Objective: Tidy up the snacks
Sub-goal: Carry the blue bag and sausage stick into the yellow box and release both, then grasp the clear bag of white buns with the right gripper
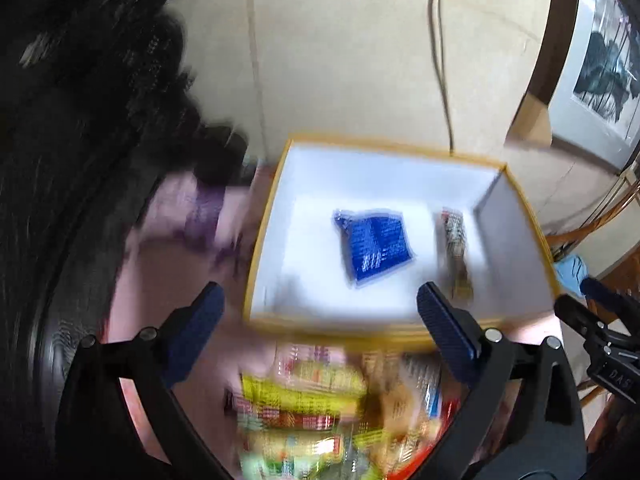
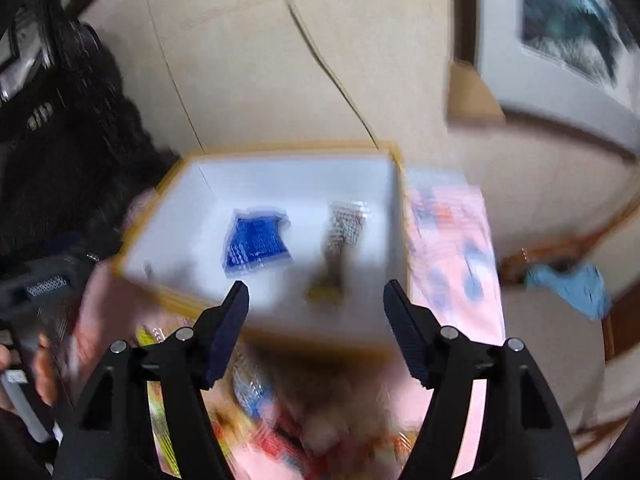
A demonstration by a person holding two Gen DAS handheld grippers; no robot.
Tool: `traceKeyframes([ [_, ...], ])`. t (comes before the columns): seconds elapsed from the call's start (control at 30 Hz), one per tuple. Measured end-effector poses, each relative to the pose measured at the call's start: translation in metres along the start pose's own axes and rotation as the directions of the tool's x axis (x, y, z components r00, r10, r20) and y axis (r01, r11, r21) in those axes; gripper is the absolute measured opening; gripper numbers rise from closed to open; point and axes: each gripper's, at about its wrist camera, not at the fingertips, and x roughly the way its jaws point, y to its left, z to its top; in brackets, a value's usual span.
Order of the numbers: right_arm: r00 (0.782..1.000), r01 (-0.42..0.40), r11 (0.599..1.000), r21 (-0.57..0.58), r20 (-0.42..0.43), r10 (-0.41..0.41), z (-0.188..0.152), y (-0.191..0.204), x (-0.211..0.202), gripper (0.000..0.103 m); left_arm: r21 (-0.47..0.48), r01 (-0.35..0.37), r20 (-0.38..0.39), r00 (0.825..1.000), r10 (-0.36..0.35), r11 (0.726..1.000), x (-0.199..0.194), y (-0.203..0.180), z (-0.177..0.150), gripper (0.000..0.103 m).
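Note:
A white box with a yellow rim (image 1: 260, 240) (image 2: 156, 200) stands on a pink cloth. Inside it lie a blue snack packet (image 1: 374, 246) (image 2: 256, 246) and a long narrow bar in a patterned wrapper (image 1: 456, 252) (image 2: 340, 240). A blurred pile of yellow, red and orange snack packs (image 1: 320, 400) (image 2: 256, 392) lies in front of the box. My left gripper (image 1: 320, 296) is open and empty above the box's near rim. My right gripper (image 2: 316, 292) is open and empty over the box's near edge; it also shows at the right of the left wrist view (image 1: 592, 312).
A pink patterned tablecloth (image 2: 452, 248) covers the table. A dark garment (image 1: 80, 120) fills the left. A beige wall with a cable (image 1: 438, 60) is behind, with a framed picture (image 1: 600, 60) and a wooden chair with a blue cloth (image 2: 576, 284) at the right.

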Motion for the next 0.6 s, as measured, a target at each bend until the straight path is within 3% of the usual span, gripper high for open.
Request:
traceKeyframes([
  [0.13,0.997,0.028,0.994,0.109,-0.075,-0.020,-0.056,-0.014,0.000,0.071,-0.093,0.052,-0.104,0.993,-0.062,0.994,-0.005,0.012,-0.063,0.098],
  [0.3,0.996,0.077,0.989,0.128,-0.049,-0.071,-0.072,-0.013,0.011,0.071,-0.037,0.081,-0.185,0.979,-0.087,0.996,-0.020,0.005,-0.115,0.099],
  [0.53,0.974,0.184,0.979,0.086,-0.149,-0.170,-0.056,-0.013,0.083,0.075,-0.021,0.064,-0.145,0.987,-0.066,0.998,-0.052,0.007,-0.124,0.099],
  [0.6,0.983,0.121,0.989,0.088,-0.152,-0.107,-0.060,-0.013,0.092,0.059,-0.028,0.061,-0.133,0.989,-0.064,0.998,-0.054,0.007,-0.120,0.098],
])
